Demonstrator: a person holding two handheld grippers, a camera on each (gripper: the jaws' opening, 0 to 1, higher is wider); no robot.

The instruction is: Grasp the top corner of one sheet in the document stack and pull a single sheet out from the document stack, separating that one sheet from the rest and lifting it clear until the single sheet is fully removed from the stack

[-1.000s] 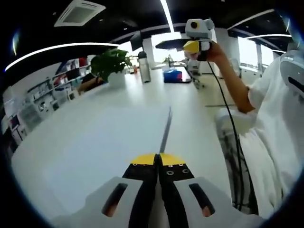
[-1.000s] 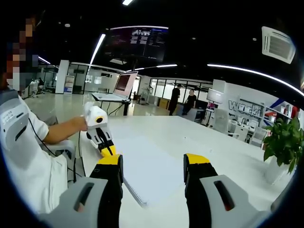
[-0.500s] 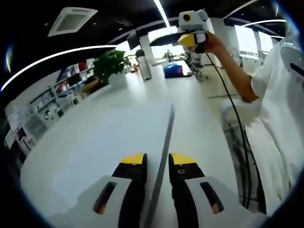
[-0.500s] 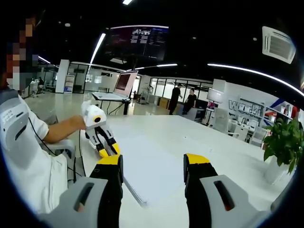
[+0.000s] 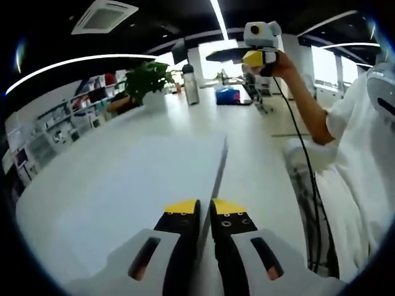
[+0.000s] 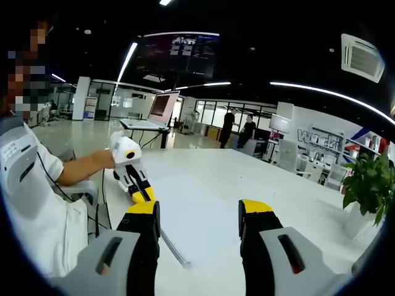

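Note:
White paper (image 5: pixel 142 179) lies on the white table (image 5: pixel 259 160), and I cannot tell single sheets apart in it. Its right edge shows as a dark line running up from my left gripper (image 5: pixel 205 208). The jaws there are almost together, pinching that edge at the near corner. My right gripper (image 5: pixel 259 58) is held high in a hand at the top. In the right gripper view, my right gripper (image 6: pixel 199 211) stands open above the paper (image 6: pixel 203 216), holding nothing. The left gripper (image 6: pixel 143 194) grips the paper's corner at the left.
A person in a white shirt (image 5: pixel 364 160) sits at the table's right side, with a cable (image 5: pixel 302 154) hanging from the raised hand. A potted plant (image 5: pixel 147 80), a bottle (image 5: pixel 190 86) and a blue box (image 5: pixel 227 96) stand at the far end. Two people (image 6: pixel 237 131) stand far off.
The left jaws were shut a second ago, parted half a second ago, and have now come together again on the paper's edge. The right gripper has stayed open and barely moved.

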